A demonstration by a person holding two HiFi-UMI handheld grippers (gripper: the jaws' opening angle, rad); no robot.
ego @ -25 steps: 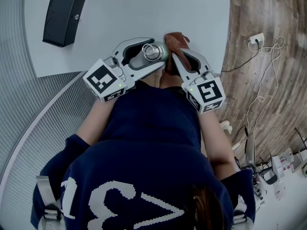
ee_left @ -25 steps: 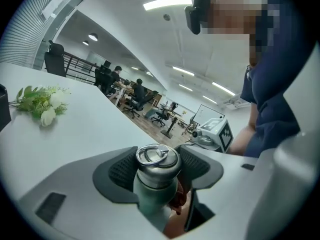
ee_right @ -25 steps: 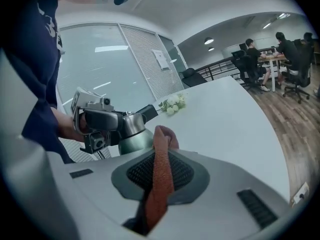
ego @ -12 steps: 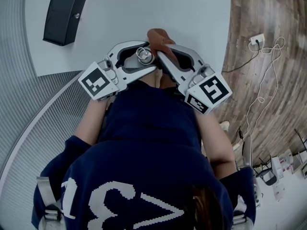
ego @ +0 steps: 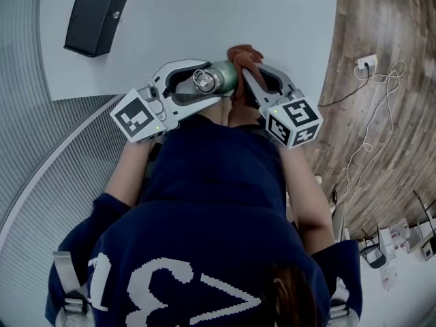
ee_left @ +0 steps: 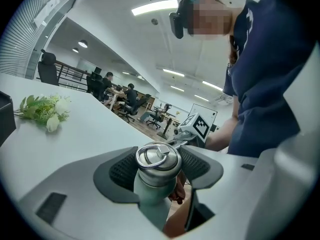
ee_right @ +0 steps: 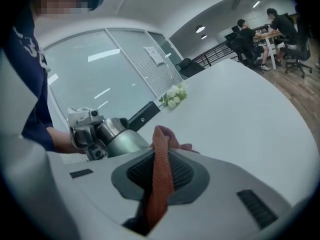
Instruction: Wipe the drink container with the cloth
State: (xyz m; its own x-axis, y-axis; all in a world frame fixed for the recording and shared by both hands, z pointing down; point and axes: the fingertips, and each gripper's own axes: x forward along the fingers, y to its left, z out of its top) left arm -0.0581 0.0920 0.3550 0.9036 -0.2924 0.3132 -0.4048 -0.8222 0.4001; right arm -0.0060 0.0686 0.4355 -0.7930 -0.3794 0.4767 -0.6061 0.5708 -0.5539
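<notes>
Drink container [ego: 221,78] in left tool [ee_left: 159,170]; cloth [ego: 244,53] in right tool [ee_right: 161,173], just right of it.

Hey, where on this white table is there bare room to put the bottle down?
The middle of the table is bare, bordered by the black box on the left and the table's right edge by the wood floor. It is crowded at the near edge, where the left claw grips the bottle beside the cloth pinched in the right claw.

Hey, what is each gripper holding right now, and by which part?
The left gripper clamps the green bottle at its top end, around the metal cap. The right gripper pinches a fold of the reddish-brown cloth.
</notes>
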